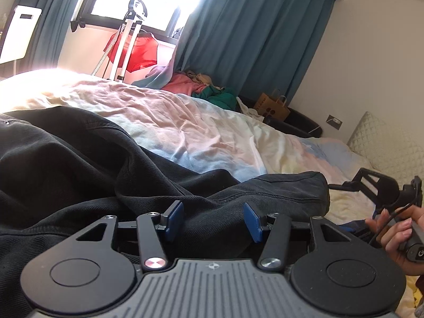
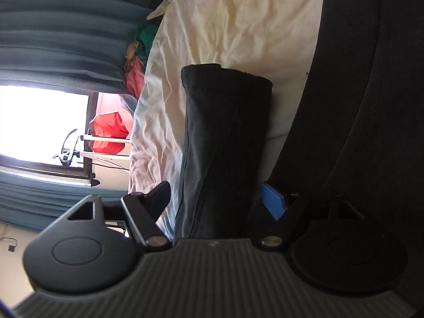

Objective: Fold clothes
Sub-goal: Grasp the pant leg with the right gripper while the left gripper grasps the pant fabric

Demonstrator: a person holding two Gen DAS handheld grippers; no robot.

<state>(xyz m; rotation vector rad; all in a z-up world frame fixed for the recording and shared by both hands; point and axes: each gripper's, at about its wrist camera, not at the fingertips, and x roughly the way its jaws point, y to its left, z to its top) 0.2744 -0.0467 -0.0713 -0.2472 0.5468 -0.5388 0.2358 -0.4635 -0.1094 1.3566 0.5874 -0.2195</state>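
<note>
Black trousers lie rumpled across the bed's pastel duvet, one leg running lengthwise between the right gripper's spread fingers, while the left gripper, also spread, hovers just above the cloth.

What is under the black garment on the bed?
The black garment lies on a pastel bedsheet, which shows around it in both views. The part of the sheet directly beneath it is covered, so anything else lying there cannot be seen.
</note>
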